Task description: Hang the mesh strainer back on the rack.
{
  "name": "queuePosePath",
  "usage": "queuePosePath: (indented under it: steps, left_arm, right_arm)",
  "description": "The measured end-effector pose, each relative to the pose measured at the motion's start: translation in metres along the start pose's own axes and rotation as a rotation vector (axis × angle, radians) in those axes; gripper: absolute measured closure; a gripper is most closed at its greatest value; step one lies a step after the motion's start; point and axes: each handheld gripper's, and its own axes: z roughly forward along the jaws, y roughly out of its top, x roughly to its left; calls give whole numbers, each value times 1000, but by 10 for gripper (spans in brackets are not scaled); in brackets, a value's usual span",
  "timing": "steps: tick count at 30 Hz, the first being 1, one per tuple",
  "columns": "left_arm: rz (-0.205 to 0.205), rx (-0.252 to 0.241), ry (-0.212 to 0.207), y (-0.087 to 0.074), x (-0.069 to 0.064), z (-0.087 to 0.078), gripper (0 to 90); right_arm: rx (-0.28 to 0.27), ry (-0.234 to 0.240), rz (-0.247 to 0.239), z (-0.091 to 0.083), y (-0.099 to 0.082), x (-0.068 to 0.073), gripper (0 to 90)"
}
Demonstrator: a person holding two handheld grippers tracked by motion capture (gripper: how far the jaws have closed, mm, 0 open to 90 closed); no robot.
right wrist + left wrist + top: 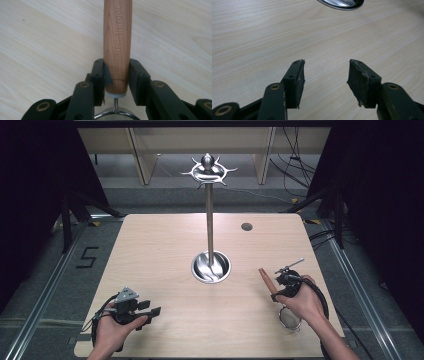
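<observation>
A small metal strainer with a wooden handle [117, 37], stamped "KITCHEN TOOL", is held by my right gripper [117, 61], which is shut on the handle near its metal end. In the high view the handle [266, 279] points up and left from the right gripper [279, 289]. The strainer's round mesh [290, 318] hangs below the hand, and its rim [116, 115] shows between the gripper's arms. A tall steel stand [209, 220] with a crown of hooks [208, 170] rises from a round dish base [211, 267] at mid-table. My left gripper [152, 312] rests open at the front left, its pads [295, 80] over bare wood.
The light wooden table [150, 250] has a small dark hole [246, 226] at its back right. The edge of the stand's base [342, 3] lies ahead of the left gripper. Black curtains flank the table, and cables lie on the floor behind it.
</observation>
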Motion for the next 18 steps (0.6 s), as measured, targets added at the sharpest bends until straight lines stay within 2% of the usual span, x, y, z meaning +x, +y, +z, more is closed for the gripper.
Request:
queuePosePath:
  steps: [1, 3, 4, 5, 6, 7, 8, 9, 11, 12, 13, 14, 15, 18]
  left_arm:
    - [-2, -1, -2, 0, 0, 0, 458]
    - [-2, -2, -2, 0, 0, 0, 458]
    - [-22, -20, -8, -1, -1, 1, 458]
    - [-4, -8, -3, -1, 0, 0, 458]
    - [-7, -10, -3, -1, 0, 0, 458]
    - [-37, -37, -3, -1, -2, 2, 458]
    - [-37, -37, -3, -1, -2, 2, 458]
    - [-31, -32, -3, -1, -2, 2, 458]
    - [-3, 0, -4, 0, 0, 0, 457]
    - [-3, -1, -4, 0, 0, 0, 458]
    - [-6, -3, -3, 0, 0, 0, 458]
    - [-8, -3, -3, 0, -1, 0, 458]
    - [-10, -3, -5, 0, -1, 0, 458]
    - [-7, -3, -3, 0, 0, 0, 457]
  right_arm:
    - [-16, 13, 15, -3, -3, 0, 690]
    - [-46, 6, 21, -5, -6, 1, 690]
    - [-65, 8, 14, -7, -9, 1, 690]
    - [-90, 9, -3, -8, -11, 0, 690]
    - [-104, 23, -12, -11, -13, -1, 690]
    - [-158, 31, -45, -13, -16, -4, 690]
    - [-158, 31, -45, -13, -16, -4, 690]
    - [-153, 39, -6, -14, -18, -1, 690]
    - [-174, 58, 1, -17, -21, 0, 690]
    - [-200, 56, -35, -17, -22, -2, 690]
    - [-230, 59, -25, -18, -25, -1, 690]
    - [-230, 59, -25, -18, -25, -1, 690]
    - [-268, 68, -10, -16, -26, 1, 690]
    - [-266, 77, -11, -22, -28, 0, 690]
